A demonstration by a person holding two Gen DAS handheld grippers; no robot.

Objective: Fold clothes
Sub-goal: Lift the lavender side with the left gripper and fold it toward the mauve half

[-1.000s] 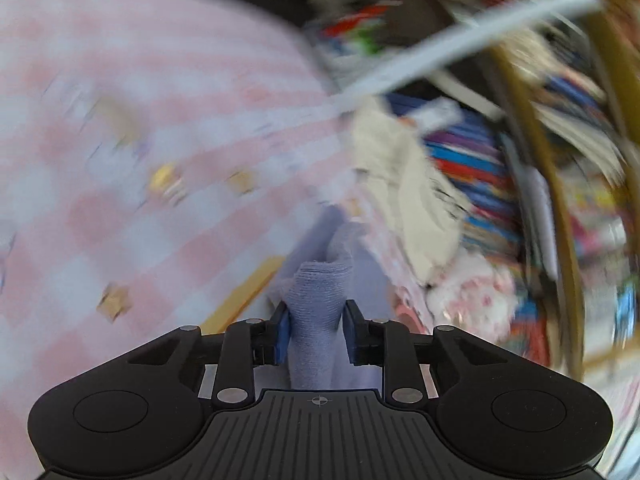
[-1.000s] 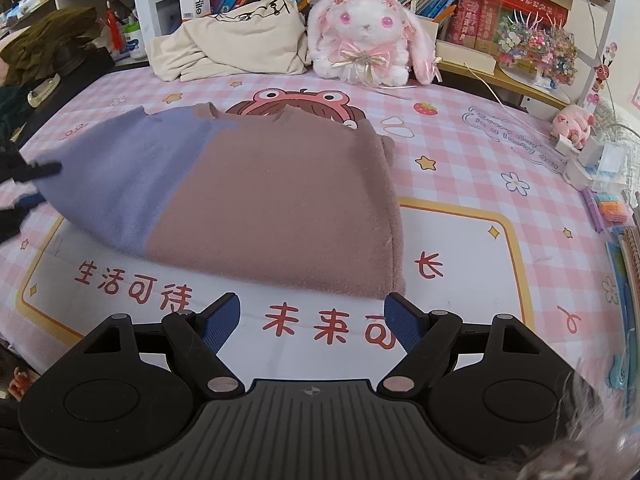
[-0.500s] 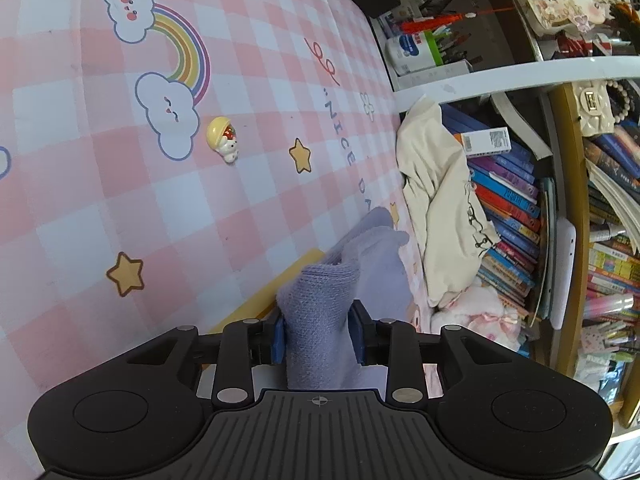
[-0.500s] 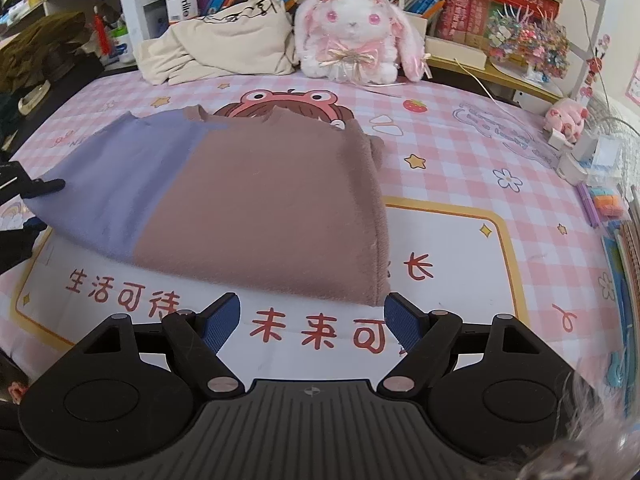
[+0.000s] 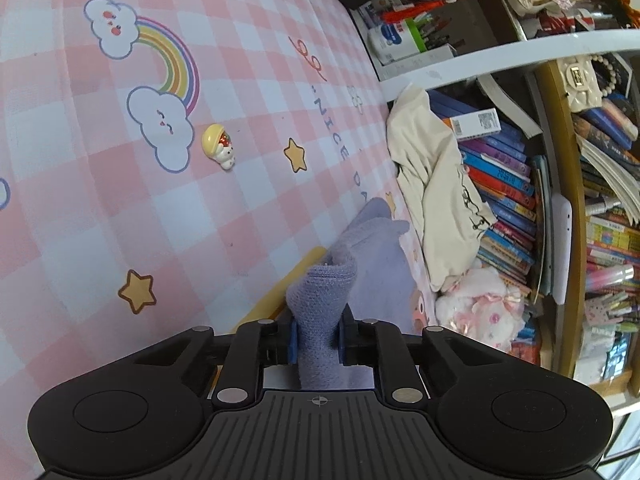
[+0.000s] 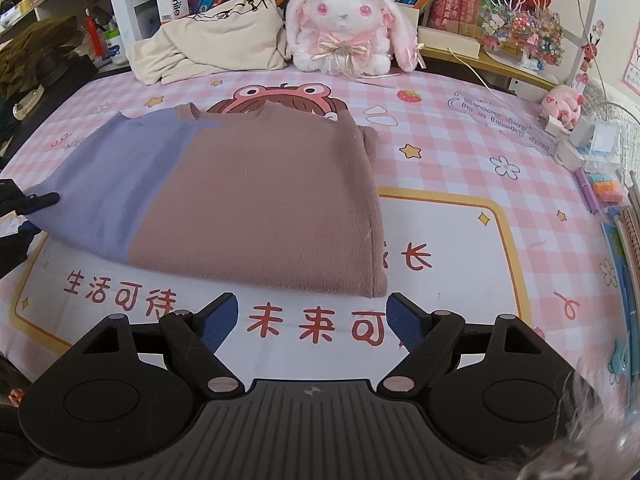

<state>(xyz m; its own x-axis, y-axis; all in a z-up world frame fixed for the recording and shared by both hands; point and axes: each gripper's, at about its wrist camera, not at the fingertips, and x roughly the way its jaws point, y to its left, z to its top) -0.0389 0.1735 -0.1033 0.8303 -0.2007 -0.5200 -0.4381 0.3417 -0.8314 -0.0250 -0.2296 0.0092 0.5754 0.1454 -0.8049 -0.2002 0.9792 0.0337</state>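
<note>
Left gripper (image 5: 316, 340) fingers closing, pinching lilac sleeve cuff (image 5: 320, 300) of sweater (image 6: 256, 208); sweater lies partly folded on pink checked counter (image 6: 460, 152), brown body up, lilac part toward left gripper; right gripper (image 6: 312, 320) fingers spread, nothing between them, hovering just beside sweater's near hem; plush rabbit (image 6: 344, 24) behind

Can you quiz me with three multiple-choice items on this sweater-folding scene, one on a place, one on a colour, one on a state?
1. Where does the plush rabbit sit?
A. behind the sweater, by the books
B. on the sweater
C. in the right gripper

2. What colour is the sleeve that the left gripper pinches?
A. brown
B. lavender
C. cream

3. How is the right gripper?
A. shut on cloth
B. open, empty
C. shut on a book

Answers: A, it sits at the shelf behind the sweater; B, lavender knit sits between the closing jaws; B, its pads stand apart over the mat.
</note>
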